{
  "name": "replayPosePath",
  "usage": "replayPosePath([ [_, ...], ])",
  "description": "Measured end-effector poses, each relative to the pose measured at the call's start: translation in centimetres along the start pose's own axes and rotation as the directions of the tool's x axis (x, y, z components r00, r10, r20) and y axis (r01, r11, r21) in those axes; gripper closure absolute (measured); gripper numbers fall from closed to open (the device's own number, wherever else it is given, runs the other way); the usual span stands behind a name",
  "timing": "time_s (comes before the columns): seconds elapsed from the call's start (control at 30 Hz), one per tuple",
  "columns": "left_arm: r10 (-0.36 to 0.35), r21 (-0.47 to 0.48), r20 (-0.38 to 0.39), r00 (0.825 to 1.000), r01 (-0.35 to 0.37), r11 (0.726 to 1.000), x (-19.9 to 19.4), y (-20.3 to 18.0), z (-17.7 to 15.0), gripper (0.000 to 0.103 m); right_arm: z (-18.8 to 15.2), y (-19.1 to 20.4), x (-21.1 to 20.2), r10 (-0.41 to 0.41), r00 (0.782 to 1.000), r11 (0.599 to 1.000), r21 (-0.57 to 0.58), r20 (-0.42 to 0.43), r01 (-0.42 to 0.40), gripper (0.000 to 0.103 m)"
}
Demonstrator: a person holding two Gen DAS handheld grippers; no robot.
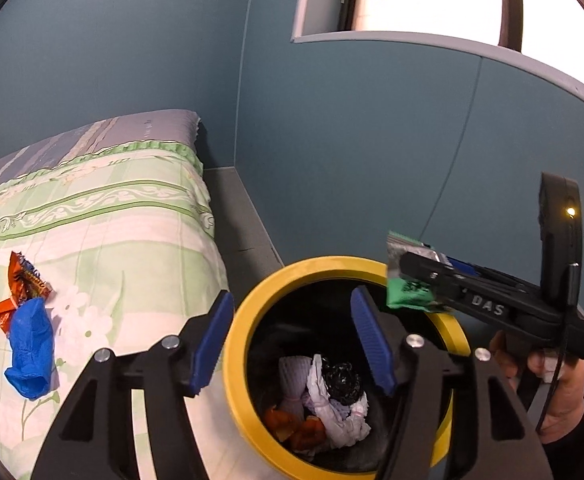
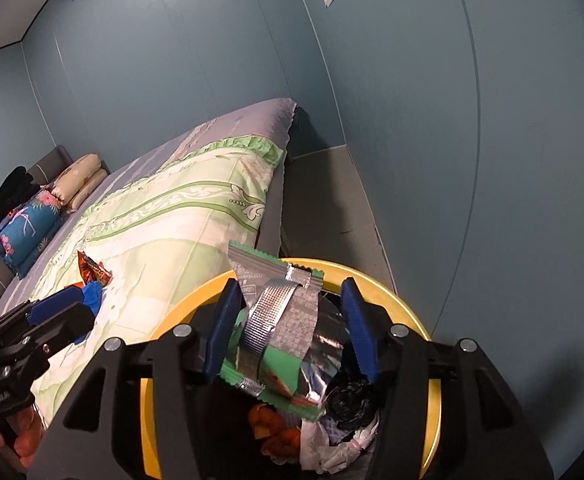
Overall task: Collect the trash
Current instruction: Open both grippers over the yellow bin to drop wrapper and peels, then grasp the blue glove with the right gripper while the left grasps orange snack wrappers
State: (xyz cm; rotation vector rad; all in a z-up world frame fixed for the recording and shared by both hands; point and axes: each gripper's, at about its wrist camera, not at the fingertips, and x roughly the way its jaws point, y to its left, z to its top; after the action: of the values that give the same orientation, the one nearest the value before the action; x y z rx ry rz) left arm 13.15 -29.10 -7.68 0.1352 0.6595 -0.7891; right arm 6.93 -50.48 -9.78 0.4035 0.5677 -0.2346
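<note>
A yellow-rimmed bin (image 1: pixel 252 312) stands beside the bed, with white paper, a black wad and orange peel inside; it also shows in the right wrist view (image 2: pixel 411 308). My right gripper (image 2: pixel 288 328) is open over the bin's mouth, and a green and silver wrapper (image 2: pixel 280 320) lies loose between its jaws; they also show in the left wrist view (image 1: pixel 407 280). My left gripper (image 1: pixel 292 344) is open and empty at the bin's left rim. An orange wrapper (image 1: pixel 22 284) and a blue glove (image 1: pixel 32 352) lie on the bed.
The bed (image 1: pixel 112 220) with a green patterned quilt fills the left. Pillows (image 2: pixel 32 216) are stacked at its head. A blue wall (image 1: pixel 371 140) stands close behind the bin, with a strip of grey floor (image 1: pixel 240 216) between.
</note>
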Motion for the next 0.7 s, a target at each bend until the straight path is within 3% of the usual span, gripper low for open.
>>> replayPosePath([
  [0.37,0.087,-0.068,0.018,0.996,-0.085,0.994,-0.8,4.4,0.4,0.043,0.8,1.4,-0.5,0.031,0.999,0.999,-0.023,0.037,-0.03,0.05],
  [0.7,0.206,-0.155,0.03,0.978,-0.199,0.968,-3.0,11.9,0.7,0.043,1.6,7.3,0.4,0.151,0.988,0.983,-0.114,0.043,-0.145,0.05],
])
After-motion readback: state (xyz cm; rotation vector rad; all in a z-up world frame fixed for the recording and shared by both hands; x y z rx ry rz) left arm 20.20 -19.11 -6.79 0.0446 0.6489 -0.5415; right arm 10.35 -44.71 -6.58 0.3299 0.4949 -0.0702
